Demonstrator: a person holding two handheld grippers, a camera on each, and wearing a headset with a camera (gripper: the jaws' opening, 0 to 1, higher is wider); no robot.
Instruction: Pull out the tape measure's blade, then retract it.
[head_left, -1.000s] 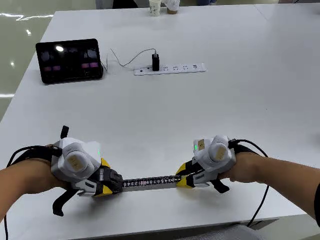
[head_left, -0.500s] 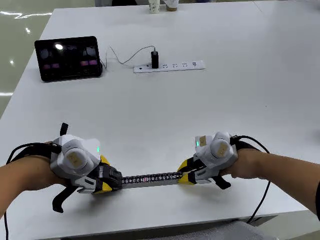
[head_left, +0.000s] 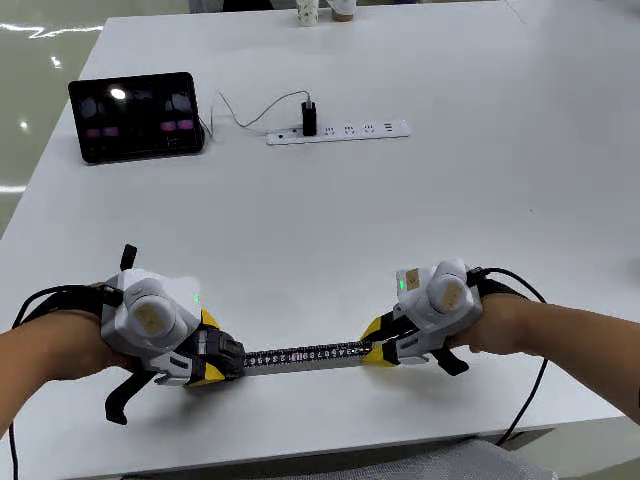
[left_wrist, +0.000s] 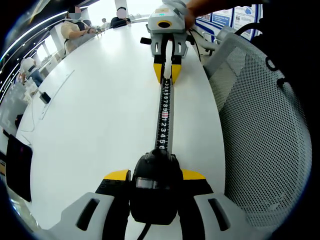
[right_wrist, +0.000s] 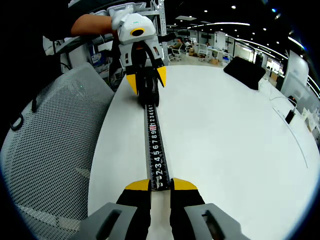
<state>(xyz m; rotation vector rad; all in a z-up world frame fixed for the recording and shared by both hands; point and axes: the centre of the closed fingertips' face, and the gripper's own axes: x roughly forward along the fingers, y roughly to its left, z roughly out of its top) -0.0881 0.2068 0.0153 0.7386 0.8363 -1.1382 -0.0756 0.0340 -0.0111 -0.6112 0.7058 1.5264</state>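
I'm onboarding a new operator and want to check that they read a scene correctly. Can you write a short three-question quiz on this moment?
1. What does the left gripper clamp? A) the blade's tip B) the tape measure case C) nothing, it is open
2. True or false: the blade is fully wound into the case.
3. Fill in: the right gripper is shut on the blade's ____.
Key: 1 B; 2 false, the blade stretches along the table between the two grippers; 3 tip.
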